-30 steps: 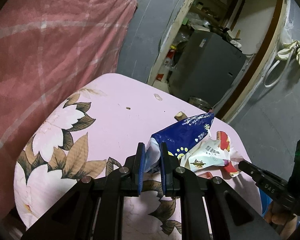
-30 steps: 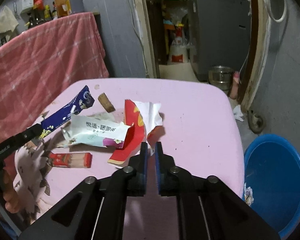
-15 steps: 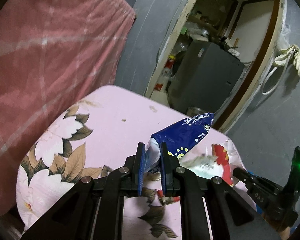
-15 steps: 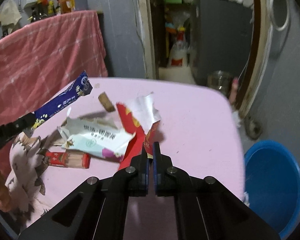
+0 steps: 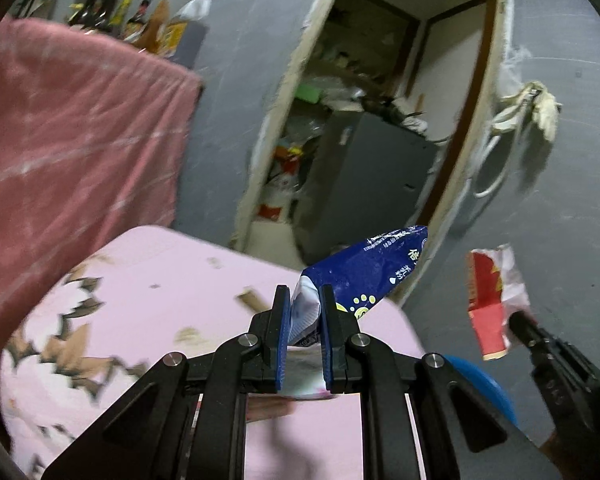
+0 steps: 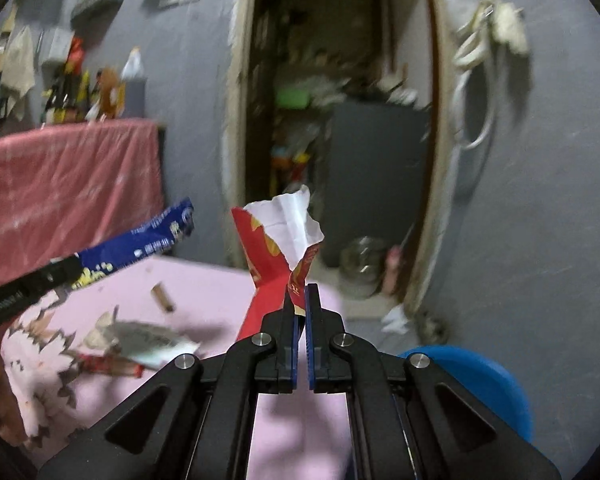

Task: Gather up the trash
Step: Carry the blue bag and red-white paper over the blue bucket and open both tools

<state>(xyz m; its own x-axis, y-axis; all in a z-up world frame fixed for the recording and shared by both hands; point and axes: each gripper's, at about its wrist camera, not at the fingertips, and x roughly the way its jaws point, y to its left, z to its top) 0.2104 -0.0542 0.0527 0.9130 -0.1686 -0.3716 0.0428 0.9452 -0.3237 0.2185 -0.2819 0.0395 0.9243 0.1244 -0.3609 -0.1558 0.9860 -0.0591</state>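
My left gripper (image 5: 304, 300) is shut on a blue snack wrapper (image 5: 368, 268) and holds it above the pink floral table (image 5: 180, 280). The wrapper also shows in the right wrist view (image 6: 140, 244). My right gripper (image 6: 301, 300) is shut on a torn red and white wrapper (image 6: 280, 240), lifted off the table; it also shows in the left wrist view (image 5: 492, 296). A white printed wrapper (image 6: 148, 338), a small red packet (image 6: 108, 366) and a brown stub (image 6: 162, 298) lie on the table.
A blue bucket (image 6: 472, 384) stands on the floor right of the table. A pink checked cloth (image 5: 68, 152) hangs at the left. An open doorway with a grey cabinet (image 5: 364, 176) is behind the table. A steel pot (image 6: 362, 264) sits on the floor.
Both grippers have risen from the table with their wrappers. The right gripper closed on the red and white wrapper and lifted it clear. The white wrapper stayed on the table.
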